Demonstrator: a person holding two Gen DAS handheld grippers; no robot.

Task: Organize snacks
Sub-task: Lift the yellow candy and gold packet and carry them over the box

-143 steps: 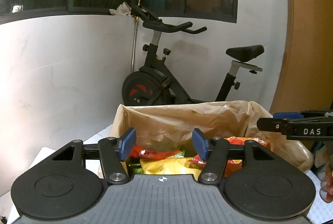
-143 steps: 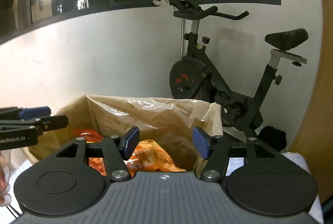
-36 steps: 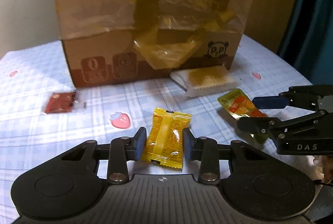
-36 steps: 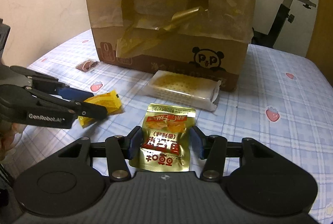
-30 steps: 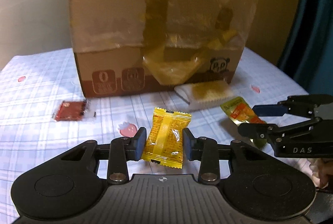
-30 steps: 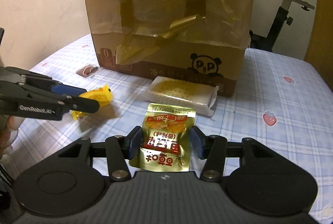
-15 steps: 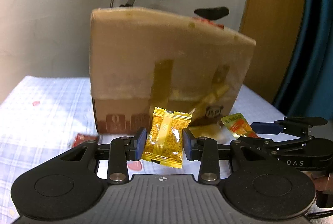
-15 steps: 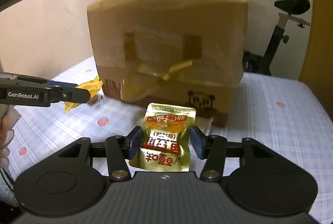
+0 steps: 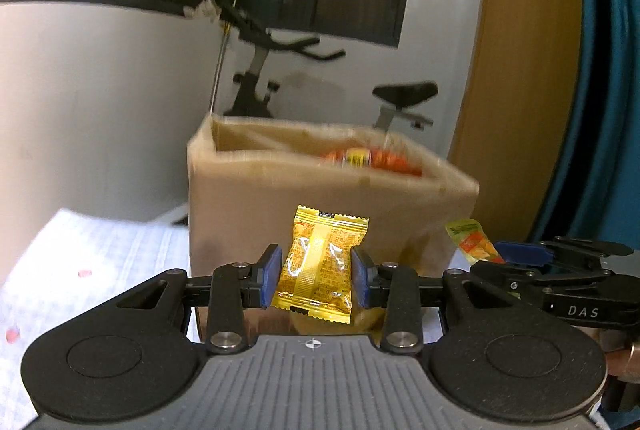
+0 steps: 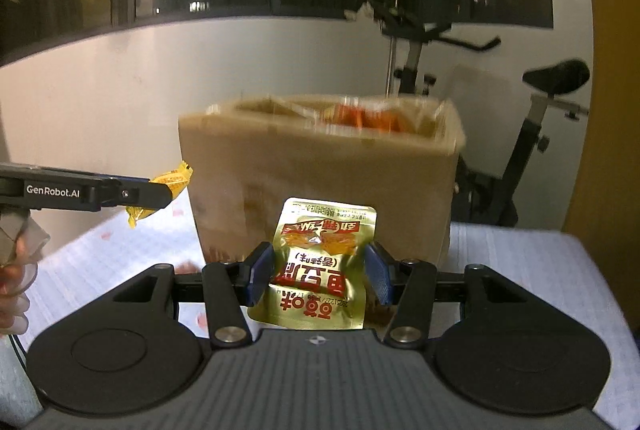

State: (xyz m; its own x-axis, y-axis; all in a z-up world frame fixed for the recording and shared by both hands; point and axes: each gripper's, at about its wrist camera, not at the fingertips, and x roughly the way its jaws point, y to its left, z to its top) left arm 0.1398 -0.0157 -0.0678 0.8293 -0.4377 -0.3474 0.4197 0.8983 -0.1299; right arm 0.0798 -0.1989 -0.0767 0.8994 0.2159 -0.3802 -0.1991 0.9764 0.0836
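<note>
My left gripper (image 9: 316, 276) is shut on a small yellow snack packet (image 9: 320, 262), held upright in the air in front of the cardboard box (image 9: 280, 206). My right gripper (image 10: 316, 272) is shut on a gold foil pouch with red print (image 10: 320, 262), also lifted before the box (image 10: 320, 174). The box is open at the top, lined with plastic, and orange packets (image 9: 372, 158) show inside near its right side. In the left wrist view the right gripper (image 9: 556, 274) sits at the right with its pouch (image 9: 470, 240). In the right wrist view the left gripper (image 10: 132, 192) is at the left with its packet (image 10: 172, 184).
The box stands on a table with a white checked cloth with red strawberry prints (image 10: 520, 262). An exercise bike (image 10: 500, 134) stands behind the box by the white wall. A wooden panel (image 9: 520, 70) and a blue curtain (image 9: 608, 70) are at the right. A person's fingers (image 10: 12, 294) hold the left gripper.
Both grippers rose from the tabletop with their packets and tilted up. The box top and the packets inside it have come into view. The snacks left on the cloth dropped out of sight.
</note>
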